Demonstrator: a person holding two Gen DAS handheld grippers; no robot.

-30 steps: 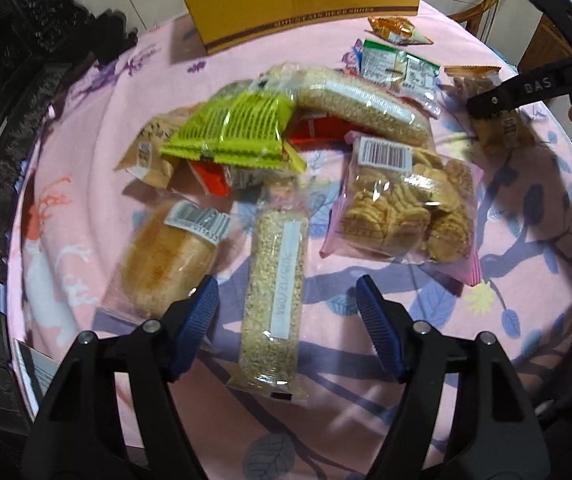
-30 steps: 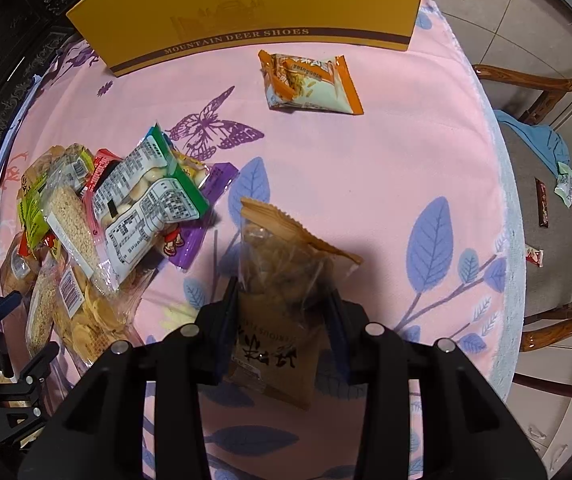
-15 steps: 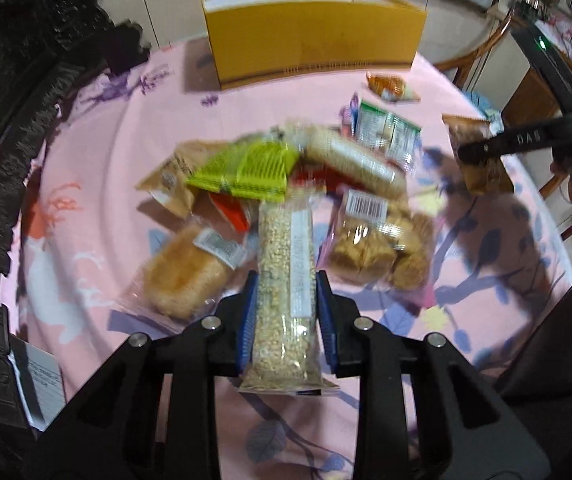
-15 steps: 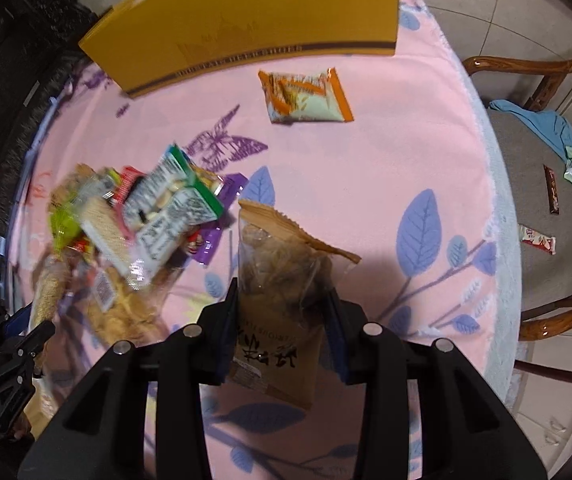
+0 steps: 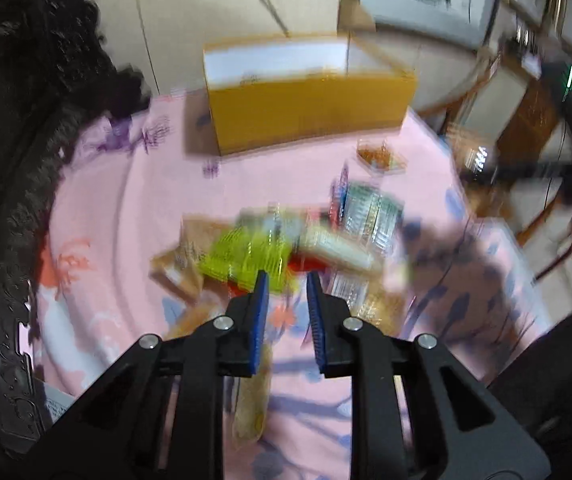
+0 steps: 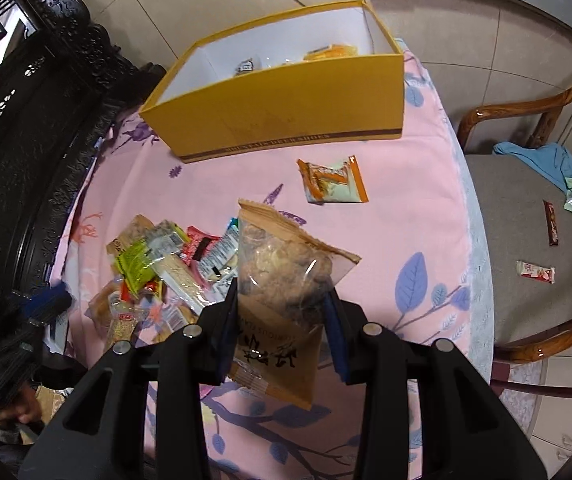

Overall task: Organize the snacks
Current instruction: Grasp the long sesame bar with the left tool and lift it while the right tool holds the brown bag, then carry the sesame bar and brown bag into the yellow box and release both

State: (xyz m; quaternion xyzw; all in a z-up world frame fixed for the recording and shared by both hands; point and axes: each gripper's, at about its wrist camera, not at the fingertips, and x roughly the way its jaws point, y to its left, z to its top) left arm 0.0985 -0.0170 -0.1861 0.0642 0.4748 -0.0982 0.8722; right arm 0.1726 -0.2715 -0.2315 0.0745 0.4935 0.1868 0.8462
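Note:
My right gripper is shut on a brown cookie bag, held up above the pink tablecloth. The left wrist view is blurred. My left gripper is shut, with only tablecloth showing in the narrow gap between its blue pads. A long grain bar pack shows below its left finger; I cannot tell whether it touches. The snack pile lies left of centre, with a green pack on top. An open yellow box at the far edge holds a few snacks. An orange packet lies alone.
Dark carved furniture borders the table's left side. A wooden chair on the right carries a blue cloth and small wrappers. A hand shows at the lower left. The left gripper appears blurred there too.
Both grippers rose, and the box's inside came into view. The left jaws closed on the grain bar; now the bar sits below them. The right gripper kept its bag.

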